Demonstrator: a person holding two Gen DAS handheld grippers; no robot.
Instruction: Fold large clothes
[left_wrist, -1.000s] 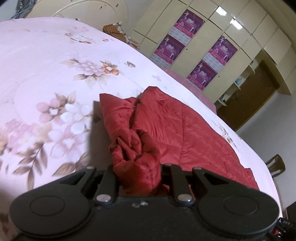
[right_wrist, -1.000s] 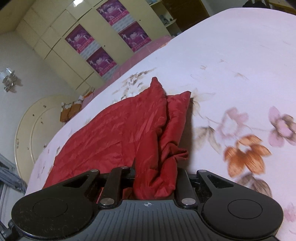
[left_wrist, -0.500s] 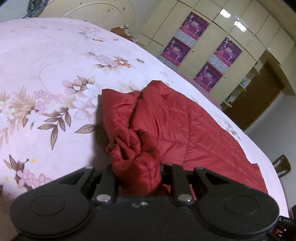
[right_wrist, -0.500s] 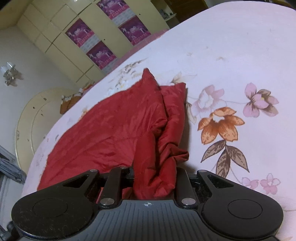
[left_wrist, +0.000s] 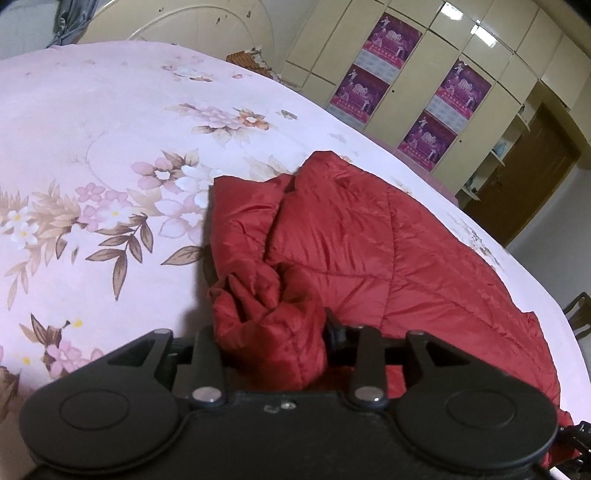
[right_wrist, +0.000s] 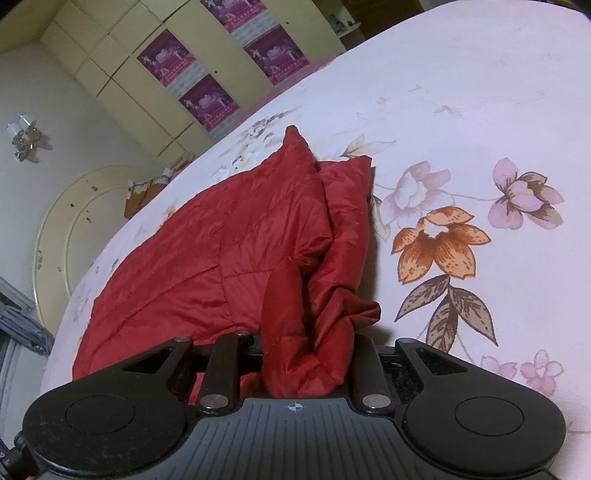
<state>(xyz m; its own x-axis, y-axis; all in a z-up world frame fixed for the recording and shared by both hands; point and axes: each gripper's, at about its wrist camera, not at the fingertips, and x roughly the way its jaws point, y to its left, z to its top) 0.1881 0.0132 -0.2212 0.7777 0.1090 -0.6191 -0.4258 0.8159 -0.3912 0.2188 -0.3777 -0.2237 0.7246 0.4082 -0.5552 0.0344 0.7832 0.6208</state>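
1. Fingertips of left gripper (left_wrist: 275, 354) buried under a bunched fold of red jacket (left_wrist: 369, 251); contact of pads with cloth not visible while jaws open.
2. Fingertips of right gripper (right_wrist: 306, 363) likewise covered by jacket (right_wrist: 229, 258) folds as jaws open; pads unseen.
3. Near edge of jacket hidden behind both black gripper bodies.
4. Far right corner of jacket cut off at left view's lower right edge.
5. Print on purple posters (left_wrist: 384, 35) too small to read.
6. Brown chair (left_wrist: 580, 314) cropped by frame edge.
7. Items on shelf (left_wrist: 498, 151) beside door too small to identify.
8. Wall lamp (right_wrist: 24, 134) blurred.
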